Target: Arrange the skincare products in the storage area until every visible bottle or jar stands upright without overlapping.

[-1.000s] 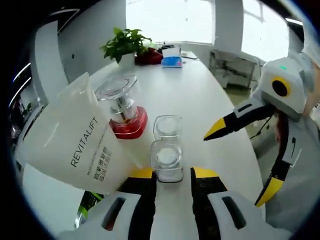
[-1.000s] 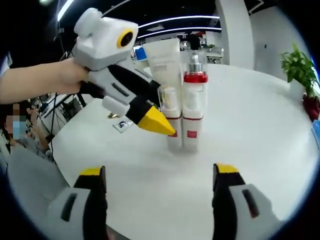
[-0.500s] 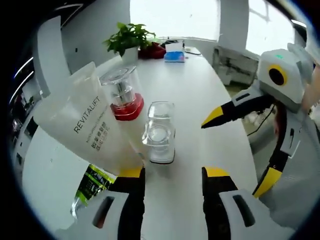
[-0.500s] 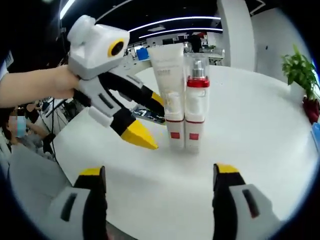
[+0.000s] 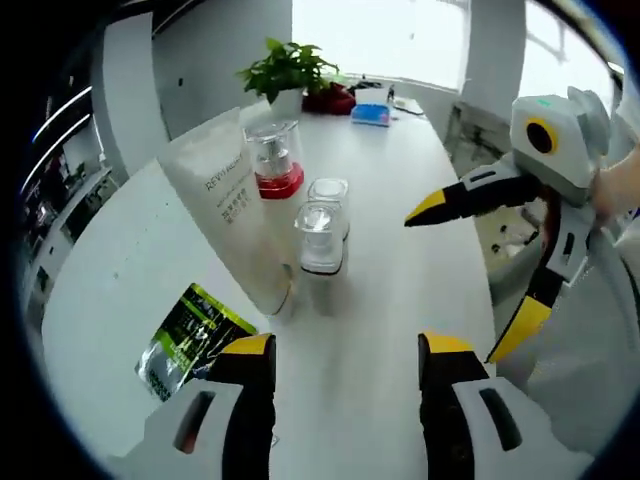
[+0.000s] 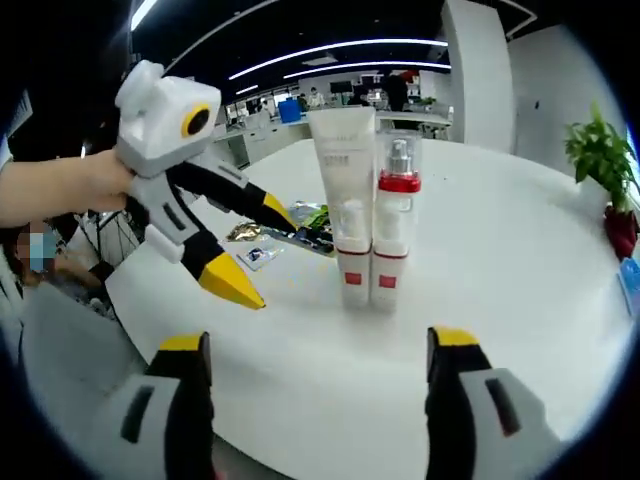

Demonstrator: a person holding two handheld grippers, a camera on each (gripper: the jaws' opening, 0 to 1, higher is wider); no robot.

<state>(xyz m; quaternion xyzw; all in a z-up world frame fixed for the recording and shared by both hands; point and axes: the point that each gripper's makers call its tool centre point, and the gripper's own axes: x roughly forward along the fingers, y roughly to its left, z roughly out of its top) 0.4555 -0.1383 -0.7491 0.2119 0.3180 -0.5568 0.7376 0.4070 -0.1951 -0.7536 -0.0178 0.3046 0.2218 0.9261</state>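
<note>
The work surface was a long white table [image 5: 400, 210] with a rounded end. A potted green plant [image 5: 290, 68] stood at its far end, before large bright windows [image 5: 375, 35] that admitted strong daylight. A grey wall [image 5: 215, 45] ran along one side. In the right gripper view, the opposite direction was a dim open office with linear ceiling lights [image 6: 340, 50], a white column [image 6: 470, 70] and distant desks [image 6: 270, 135].
</note>
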